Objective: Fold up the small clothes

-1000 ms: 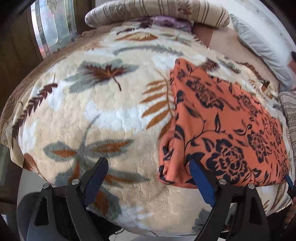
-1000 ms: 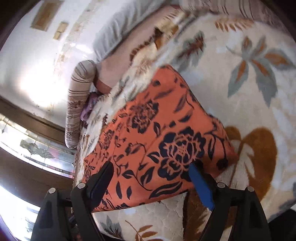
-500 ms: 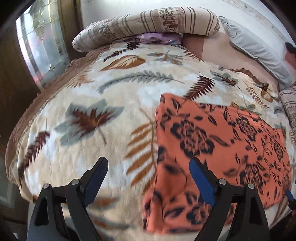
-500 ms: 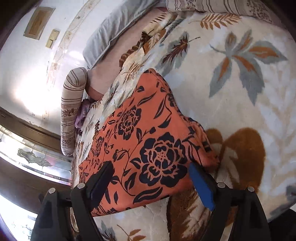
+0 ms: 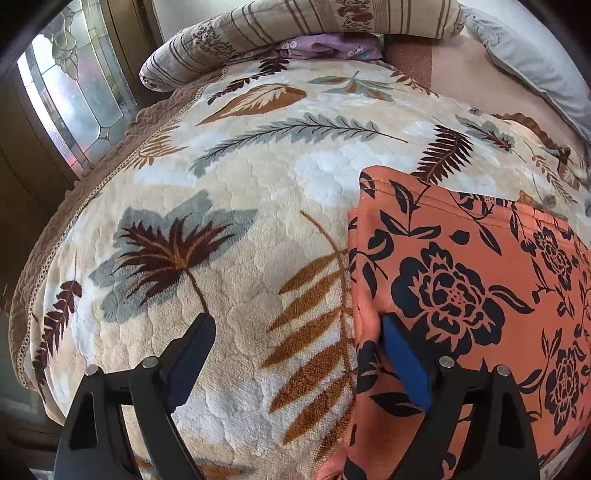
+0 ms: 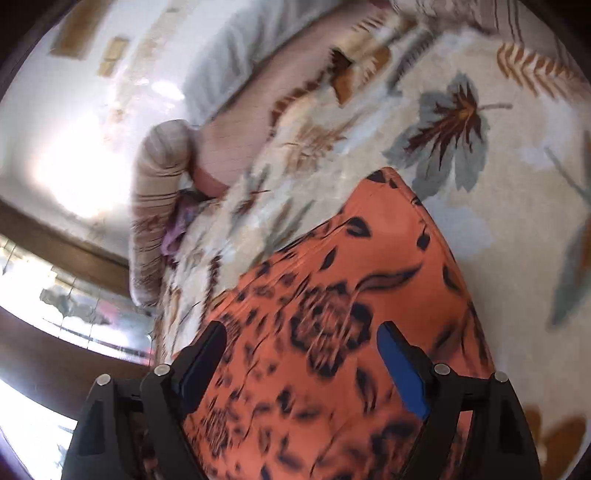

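Observation:
An orange garment with dark navy flowers (image 5: 461,295) lies folded flat on a cream leaf-patterned blanket (image 5: 221,206) on a bed. My left gripper (image 5: 295,354) is open and empty; its right finger rests at the garment's left edge, its left finger over bare blanket. In the right wrist view, which is blurred, the same garment (image 6: 332,332) fills the lower middle. My right gripper (image 6: 299,362) is open and empty, low over the garment, with both fingers above the cloth.
A striped bolster pillow (image 5: 295,26) and a small purple cloth (image 5: 328,46) lie at the head of the bed. A grey pillow (image 5: 535,62) lies at the far right. A leaded glass window (image 5: 66,99) stands left of the bed.
Both grippers moved forward along the garment and dropped closer to it. The left view now shows the garment's far corner nearer; the right gripper shifted over the cloth's middle, still moving.

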Demonstrator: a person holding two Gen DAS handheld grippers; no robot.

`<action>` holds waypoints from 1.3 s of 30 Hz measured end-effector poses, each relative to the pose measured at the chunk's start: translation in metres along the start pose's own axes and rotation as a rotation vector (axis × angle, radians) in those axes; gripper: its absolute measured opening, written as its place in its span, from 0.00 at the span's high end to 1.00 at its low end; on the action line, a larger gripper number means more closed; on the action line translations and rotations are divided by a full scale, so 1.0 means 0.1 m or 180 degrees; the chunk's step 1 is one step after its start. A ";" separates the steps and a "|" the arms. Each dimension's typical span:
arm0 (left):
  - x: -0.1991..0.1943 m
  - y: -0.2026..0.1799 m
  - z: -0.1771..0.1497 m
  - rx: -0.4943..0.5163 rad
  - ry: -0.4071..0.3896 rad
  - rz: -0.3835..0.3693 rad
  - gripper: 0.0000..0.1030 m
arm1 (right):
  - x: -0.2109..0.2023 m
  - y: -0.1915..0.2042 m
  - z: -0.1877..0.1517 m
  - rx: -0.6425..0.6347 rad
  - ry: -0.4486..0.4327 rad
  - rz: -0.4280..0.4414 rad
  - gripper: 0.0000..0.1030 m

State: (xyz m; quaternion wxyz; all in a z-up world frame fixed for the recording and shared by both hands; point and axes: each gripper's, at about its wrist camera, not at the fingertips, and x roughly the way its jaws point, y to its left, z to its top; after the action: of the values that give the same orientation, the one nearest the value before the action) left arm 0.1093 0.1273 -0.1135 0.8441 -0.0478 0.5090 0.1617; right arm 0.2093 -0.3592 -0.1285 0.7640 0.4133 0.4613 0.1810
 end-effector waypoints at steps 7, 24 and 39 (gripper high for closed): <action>-0.29 0.02 -0.04 0.0020 -0.0110 0.0024 0.11 | -0.32 0.15 -0.28 -0.0006 -0.0228 0.0023 0.17; -1.24 -0.45 -0.57 0.0192 -0.0395 -0.0345 0.11 | -1.00 -0.39 -1.54 0.0482 -0.0229 0.0120 0.17; -1.10 -0.93 -0.65 0.0331 -0.0210 -0.0478 0.11 | -1.01 -0.70 -1.38 0.1022 -0.0278 0.0237 0.17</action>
State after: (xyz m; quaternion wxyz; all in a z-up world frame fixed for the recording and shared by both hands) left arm 0.0371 -0.0012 -0.0557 0.8715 -0.0366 0.4836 0.0728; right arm 0.0324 -0.4029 -0.1605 0.7002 0.5543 0.4350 0.1150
